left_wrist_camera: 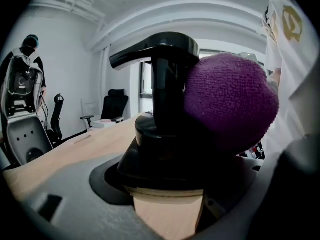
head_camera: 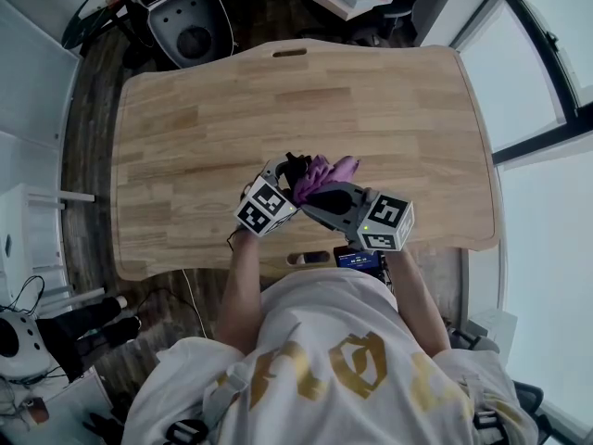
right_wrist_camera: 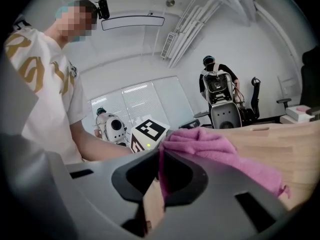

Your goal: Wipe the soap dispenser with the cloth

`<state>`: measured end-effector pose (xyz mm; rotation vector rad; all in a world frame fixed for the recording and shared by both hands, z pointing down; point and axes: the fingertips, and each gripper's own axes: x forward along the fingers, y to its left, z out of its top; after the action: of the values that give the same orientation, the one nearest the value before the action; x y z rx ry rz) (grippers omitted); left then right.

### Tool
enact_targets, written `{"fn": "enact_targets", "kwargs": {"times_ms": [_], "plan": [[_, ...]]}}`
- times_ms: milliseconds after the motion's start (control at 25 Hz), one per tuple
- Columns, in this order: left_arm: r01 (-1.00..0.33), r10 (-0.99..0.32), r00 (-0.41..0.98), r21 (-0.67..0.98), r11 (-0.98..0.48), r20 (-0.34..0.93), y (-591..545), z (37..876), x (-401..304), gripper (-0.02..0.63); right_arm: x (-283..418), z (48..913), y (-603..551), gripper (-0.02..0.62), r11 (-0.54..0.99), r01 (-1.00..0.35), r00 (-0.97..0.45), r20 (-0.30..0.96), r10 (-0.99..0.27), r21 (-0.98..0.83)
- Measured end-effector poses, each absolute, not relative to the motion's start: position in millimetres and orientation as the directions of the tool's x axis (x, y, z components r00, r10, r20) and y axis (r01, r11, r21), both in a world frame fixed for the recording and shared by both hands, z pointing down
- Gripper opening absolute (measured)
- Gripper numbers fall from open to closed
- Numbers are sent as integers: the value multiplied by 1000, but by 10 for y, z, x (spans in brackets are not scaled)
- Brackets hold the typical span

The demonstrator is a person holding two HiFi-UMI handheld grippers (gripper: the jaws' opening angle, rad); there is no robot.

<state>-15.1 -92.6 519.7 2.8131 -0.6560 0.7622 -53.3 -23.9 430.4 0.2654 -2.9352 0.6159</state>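
Shirt [head_camera: 306,360] and forearms fill the bottom of the head view. Just beyond them both tools meet in the air over the middle of the table's [head_camera: 204,128] near edge. The left gripper [head_camera: 289,172] is clamped on the soap dispenser [left_wrist_camera: 165,109], pump head upright and spout pointing away from the cloth. The right gripper [head_camera: 315,193] is closed on a fold of the purple cloth [left_wrist_camera: 230,104], whose bunched end presses against the side of the pump neck, touching it.

To wipe well, I judge the left grip should stay firm while the cloth is drawn around the neck and down over the black shoulder, without pushing the pump down. Farther off, the table is bare wood, and a chair [head_camera: 190,26] stands past its far edge.
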Motion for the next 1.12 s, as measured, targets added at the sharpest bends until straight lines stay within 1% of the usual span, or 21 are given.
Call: {"fn": "enact_targets", "kwargs": {"times_ms": [120, 280, 440, 560, 880, 1000, 1120], "plan": [[-452, -377, 774, 27, -891, 509, -932, 5185, -177, 351, -474, 4348, -270, 35, 885, -212, -974, 162, -157, -415], [-451, -372, 776, 35, -892, 510, -931, 5185, -191, 351, -348, 4315, -396, 35, 880, -270, -962, 155, -226, -391], [-422, -346, 798, 48, -905, 494, -886, 5153, -138, 351, -232, 4192, -545, 35, 880, -325, -946, 115, -304, -347], [-389, -317, 818, 56, -920, 481, -825, 5107, -58, 351, -134, 4128, -647, 35, 866, -349, -936, 83, -343, -358], [-278, -230, 855, 38, -960, 464, -657, 4921, 158, 351, -24, 3975, -770, 35, 877, -314, -944, 24, -328, -364], [-255, -207, 851, 35, -966, 482, -620, 4947, 192, 351, -6, 3960, -813, 35, 867, -302, -943, -6, -332, -397], [-238, -192, 850, 33, -971, 491, -577, 4958, 191, 351, 1, 3930, -800, 35, 856, -262, -946, -58, -320, -446]]}}
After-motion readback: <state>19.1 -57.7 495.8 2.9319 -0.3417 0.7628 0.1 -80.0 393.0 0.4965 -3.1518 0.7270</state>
